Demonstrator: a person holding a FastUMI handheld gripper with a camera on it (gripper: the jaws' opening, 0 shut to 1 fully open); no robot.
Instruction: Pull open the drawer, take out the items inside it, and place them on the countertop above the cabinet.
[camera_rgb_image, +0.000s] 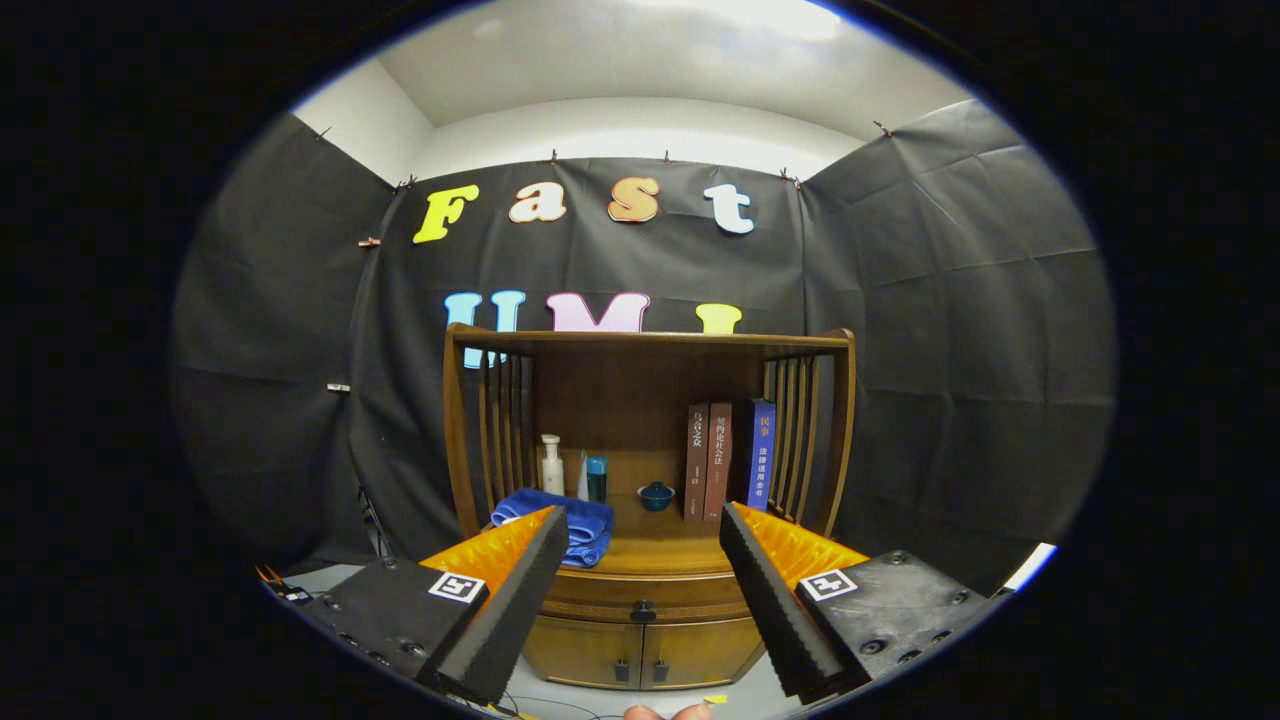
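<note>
A black cloth wall is hanging behind a small wooden cabinet (645, 560). The drawer (640, 598) is sitting under the cabinet's tabletop (660, 548) and it is looking shut, with its dark knob (643, 611) facing out. The tool (643, 600) is hovering in front of the cabinet with its fingers (510, 600) spread wide and holding nothing. On the tabletop a blue towel (560, 520), bottles (552, 466), a little blue bowl (656, 495) and books (728, 460) are resting. Nothing seems done yet: the drawer needs pulling open, then its things need lifting up onto the tabletop.
</note>
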